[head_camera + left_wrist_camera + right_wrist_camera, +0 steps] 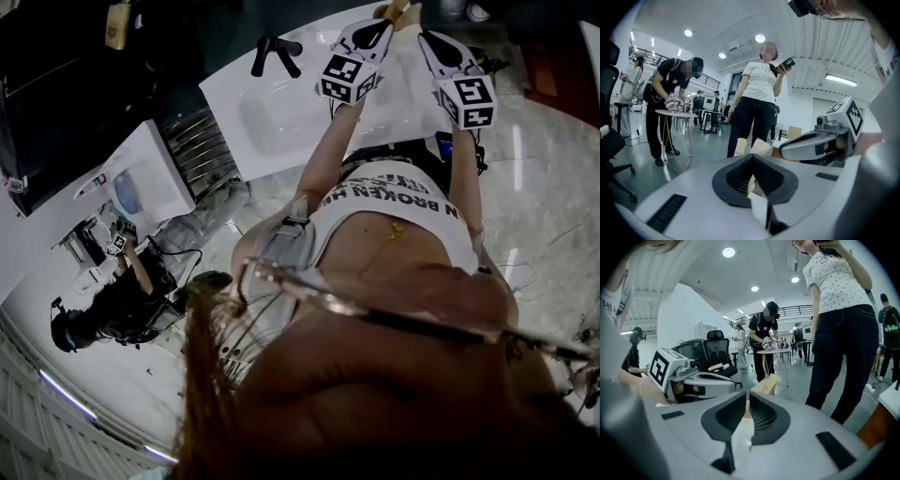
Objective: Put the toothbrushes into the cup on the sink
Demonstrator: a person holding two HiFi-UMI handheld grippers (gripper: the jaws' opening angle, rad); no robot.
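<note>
Toothbrush-like tan stick [740, 146]: flat, matte, wood or card look, pokes out past the left gripper [752, 161] tips. Head end not visible, so can't confirm bristles. Left jaws are pressed together at the tips, with a pale strip of the stick caught in the slot between the ribbed black pads.

Other tan stick [769, 383]: same beige, layered flat shape, sticks out beyond the right gripper [746, 404]. Right jaws are nearly together with only a thin slit, and the pale stick is pinched in it.

Head view: both grippers are held out side by side over the sink [272, 122], tips close together, tan ends [397, 9] showing at the top edge. Can't tell there which stick is which. Sink is white, smooth and glossy, a rectangular slab with a shallow basin. Black matte faucet [275, 52] sits at its far side. Gripper shells are grey smooth plastic, each with a marker cube behind. Floor [544, 187] is shiny, pale and veined.
</note>
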